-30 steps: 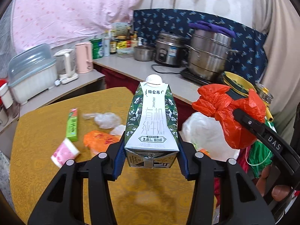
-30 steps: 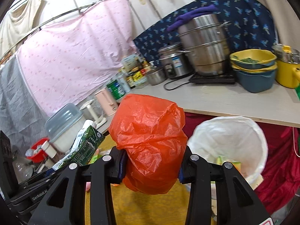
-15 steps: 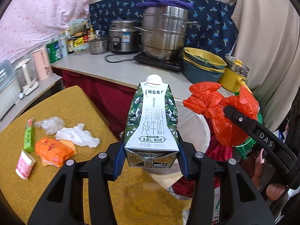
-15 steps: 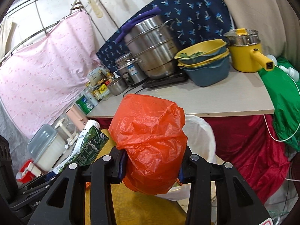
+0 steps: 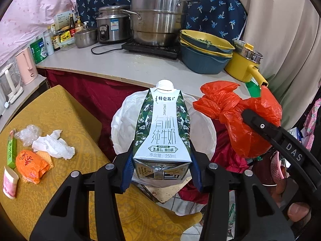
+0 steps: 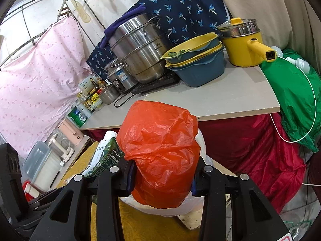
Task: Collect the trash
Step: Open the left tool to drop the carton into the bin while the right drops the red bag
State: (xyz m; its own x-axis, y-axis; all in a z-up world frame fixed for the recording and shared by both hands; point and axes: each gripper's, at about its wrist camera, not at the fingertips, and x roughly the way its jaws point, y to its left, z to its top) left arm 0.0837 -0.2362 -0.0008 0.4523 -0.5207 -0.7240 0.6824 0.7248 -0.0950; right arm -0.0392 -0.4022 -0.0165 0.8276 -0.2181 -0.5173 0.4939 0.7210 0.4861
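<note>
Both grippers have swung off the table (image 5: 60, 108) to the white-lined bin (image 5: 124, 120): left gripper (image 5: 161, 167) jaws clamp milk carton (image 5: 162, 128), right gripper (image 6: 162, 178) jaws clamp orange bag (image 6: 160, 150); centre over bin opening before releasing.

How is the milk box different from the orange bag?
The milk carton is a stiff box with flat sides, green and white with printed words; the orange plastic bag is soft, crumpled and plain. The carton has a white cap on top; the bag is knotted. The left gripper holds the carton, the right gripper the bag. Both are clamped near the white-lined bin.
</note>
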